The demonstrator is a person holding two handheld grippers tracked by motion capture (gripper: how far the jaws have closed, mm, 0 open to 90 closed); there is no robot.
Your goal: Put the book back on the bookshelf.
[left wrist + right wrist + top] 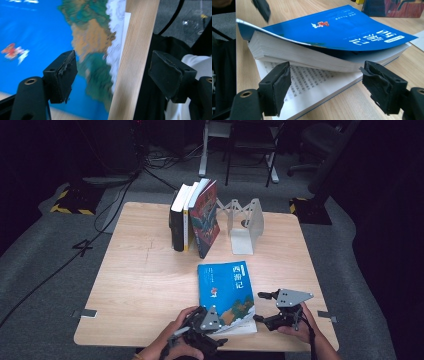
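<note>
A blue book (226,295) lies near the lower centre of the high view, at the near edge of a wooden tabletop (145,280). In the right gripper view its cover and upper pages are lifted, showing printed pages beneath. The left hand-held gripper (220,325) sits at the book's lower left corner, jaws spread, grasping nothing. The right hand-held gripper (258,306) sits just beside the book's right edge, jaws also released. Upright books (195,217) and a white bookend (245,225) stand in the upper centre.
</note>
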